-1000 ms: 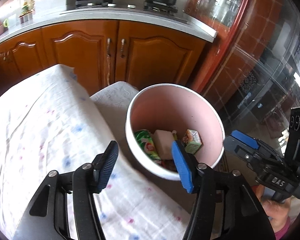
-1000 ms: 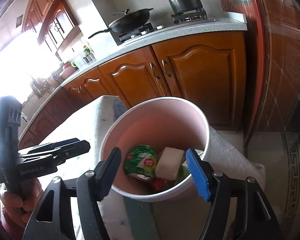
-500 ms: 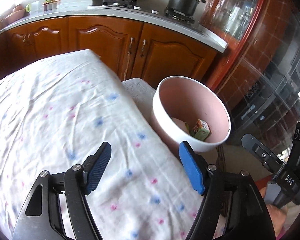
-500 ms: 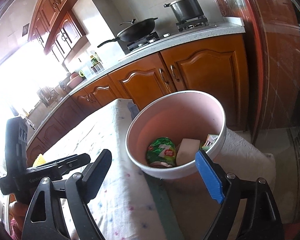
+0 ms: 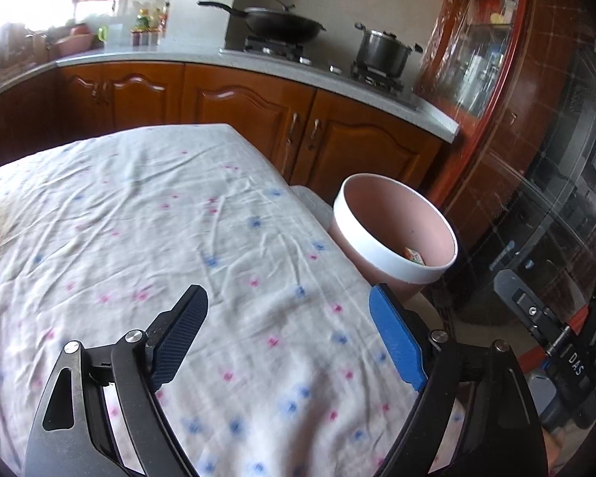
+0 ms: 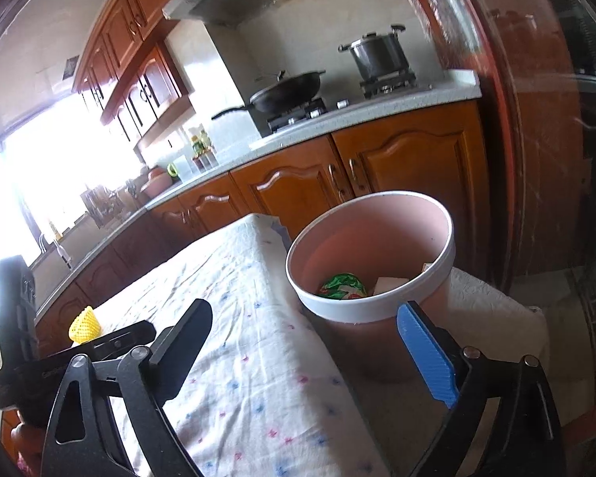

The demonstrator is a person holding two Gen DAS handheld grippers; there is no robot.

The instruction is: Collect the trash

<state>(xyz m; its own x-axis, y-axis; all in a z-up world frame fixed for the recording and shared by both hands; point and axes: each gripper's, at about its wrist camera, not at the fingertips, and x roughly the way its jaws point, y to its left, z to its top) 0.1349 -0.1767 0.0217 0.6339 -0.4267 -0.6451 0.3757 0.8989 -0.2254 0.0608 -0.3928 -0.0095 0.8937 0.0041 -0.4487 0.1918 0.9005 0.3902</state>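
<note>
Both grippers — left gripper, right gripper — empty, jaws opening over the tablecloth, ready for the yellow foam net beside the pink bin.

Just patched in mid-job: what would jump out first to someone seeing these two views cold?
The pink bin beside the table's far corner, with a green wrapper and other scraps already inside. Next, the flowered tablecloth filling both views, nearly bare except for a small yellow mesh thing at its left side in the right wrist view. Both the left claw and right claw are opening with nothing between their fingers.
</note>
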